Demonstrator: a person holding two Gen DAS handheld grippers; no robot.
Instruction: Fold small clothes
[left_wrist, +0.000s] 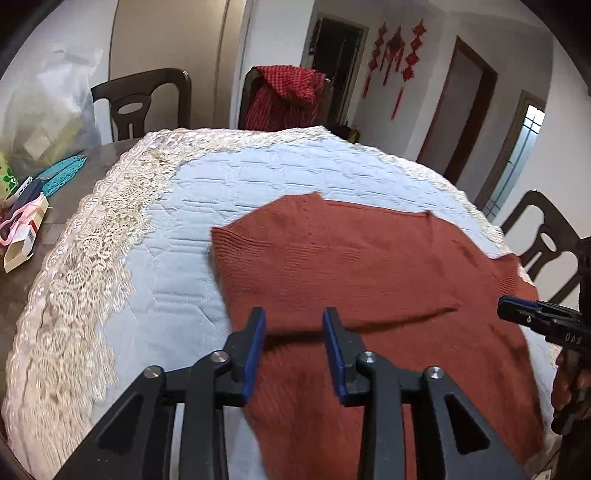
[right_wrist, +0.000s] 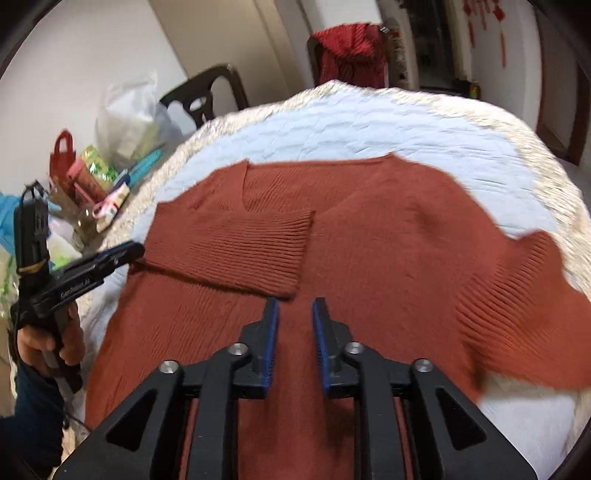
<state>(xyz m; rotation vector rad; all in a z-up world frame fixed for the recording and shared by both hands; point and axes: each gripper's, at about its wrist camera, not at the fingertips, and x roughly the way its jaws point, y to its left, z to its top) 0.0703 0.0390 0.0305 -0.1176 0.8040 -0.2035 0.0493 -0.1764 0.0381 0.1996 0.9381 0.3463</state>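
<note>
A rust-red knit sweater (left_wrist: 369, 266) lies flat on the pale blue quilted cloth (left_wrist: 207, 206) with a lace border. One ribbed sleeve (right_wrist: 236, 251) is folded across the body; the other sleeve (right_wrist: 535, 295) spreads out to the right. My left gripper (left_wrist: 294, 317) hovers over the sweater's left side, open, with nothing between its blue pads. My right gripper (right_wrist: 295, 306) stands open just short of the folded sleeve's cuff edge, holding nothing. In the right wrist view the left gripper (right_wrist: 122, 253) shows at the sweater's left edge, held by a hand (right_wrist: 44, 343). The right gripper's tip (left_wrist: 511, 308) enters the left wrist view.
Dark wooden chairs (left_wrist: 144, 99) ring the round table; one carries a red checked garment (left_wrist: 284, 96). On the bare tabletop at the left lie a plastic bag (right_wrist: 129, 118), small boxes (left_wrist: 26, 236), a teal mat (left_wrist: 62, 171) and packets (right_wrist: 88, 173).
</note>
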